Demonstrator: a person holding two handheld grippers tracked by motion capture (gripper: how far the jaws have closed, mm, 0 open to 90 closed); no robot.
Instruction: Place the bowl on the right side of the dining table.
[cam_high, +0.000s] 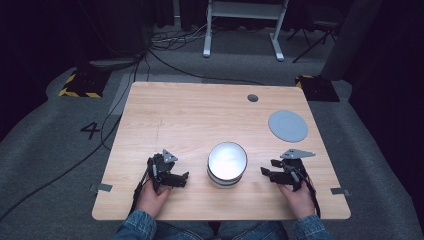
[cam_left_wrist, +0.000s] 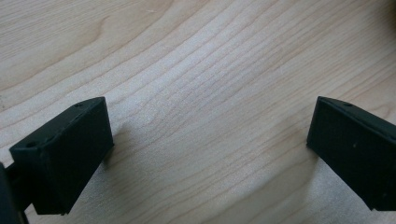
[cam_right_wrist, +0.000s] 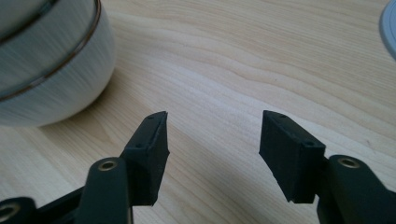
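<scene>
A white bowl (cam_high: 227, 163) sits on the tabletop (cam_high: 190, 120); left tongs (cam_high: 182, 179) and right tongs (cam_high: 266, 173) flank it, both spread, pinching nothing.

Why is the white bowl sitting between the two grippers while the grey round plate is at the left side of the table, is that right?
Not quite. The bowl does sit between the grippers, but the grey plate lies at the right side of the table, as the high view shows.
</scene>
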